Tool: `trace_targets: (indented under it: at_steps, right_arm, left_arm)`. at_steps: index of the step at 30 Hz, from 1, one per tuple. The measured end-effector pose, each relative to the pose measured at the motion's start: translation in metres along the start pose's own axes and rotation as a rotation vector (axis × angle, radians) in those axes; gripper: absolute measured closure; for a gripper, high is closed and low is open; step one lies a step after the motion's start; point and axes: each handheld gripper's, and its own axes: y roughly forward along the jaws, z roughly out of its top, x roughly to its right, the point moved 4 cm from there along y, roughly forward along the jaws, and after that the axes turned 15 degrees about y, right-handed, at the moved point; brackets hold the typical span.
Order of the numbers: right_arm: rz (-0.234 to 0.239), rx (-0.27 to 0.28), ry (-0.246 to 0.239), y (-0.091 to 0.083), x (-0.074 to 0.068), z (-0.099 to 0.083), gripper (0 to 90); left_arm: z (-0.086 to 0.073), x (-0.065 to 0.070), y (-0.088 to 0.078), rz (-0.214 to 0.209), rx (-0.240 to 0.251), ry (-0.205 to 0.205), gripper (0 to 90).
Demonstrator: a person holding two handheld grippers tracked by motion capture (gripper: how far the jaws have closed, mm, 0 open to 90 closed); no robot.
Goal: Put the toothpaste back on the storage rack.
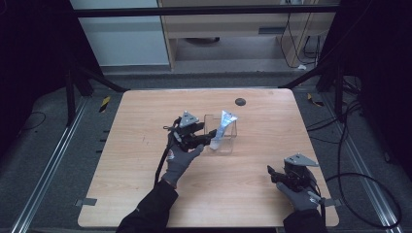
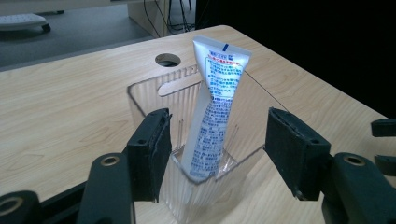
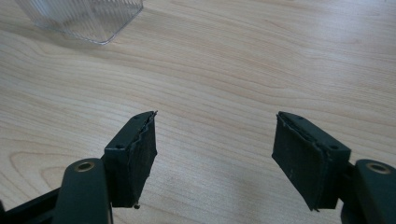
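Observation:
A white tube (image 1: 225, 124) with blue print stands tilted, cap down, inside a clear ribbed plastic container (image 1: 228, 145) near the table's middle. My left gripper (image 1: 210, 137) sits just left of the container, open, with nothing pressed between its pads. In the left gripper view the tube (image 2: 215, 107) and the container (image 2: 182, 91) rise just beyond the left gripper (image 2: 217, 149), whose jaws stand wide apart on either side. At the table's front right my right gripper (image 1: 270, 173) is open, and in its own view the right gripper (image 3: 215, 154) hangs over bare wood.
A round dark hole (image 1: 240, 101) lies in the wooden table (image 1: 145, 160) behind the container. A corner of the container (image 3: 84, 16) shows at the upper left in the right gripper view. Cables (image 1: 359, 179) lie on the floor to the right.

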Motion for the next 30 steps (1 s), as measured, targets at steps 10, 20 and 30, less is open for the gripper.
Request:
trace_targets:
  at_steps: [10, 20, 30]
  right_arm:
    - [-0.009, 0.001, 0.002, -0.001, 0.001, -0.001, 29.6]
    - [-0.011, -0.001, 0.018, -0.002, 0.003, -0.002, 29.6]
    - [-0.026, -0.004, 0.039, -0.004, 0.007, -0.004, 28.6]
  left_arm:
    - [-0.014, -0.011, -0.052, 0.026, -0.007, 0.033, 37.1]
    - [-0.058, -0.024, -0.082, 0.073, -0.086, 0.025, 36.6]
    - [-0.101, -0.041, -0.113, 0.169, -0.122, -0.008, 35.3]
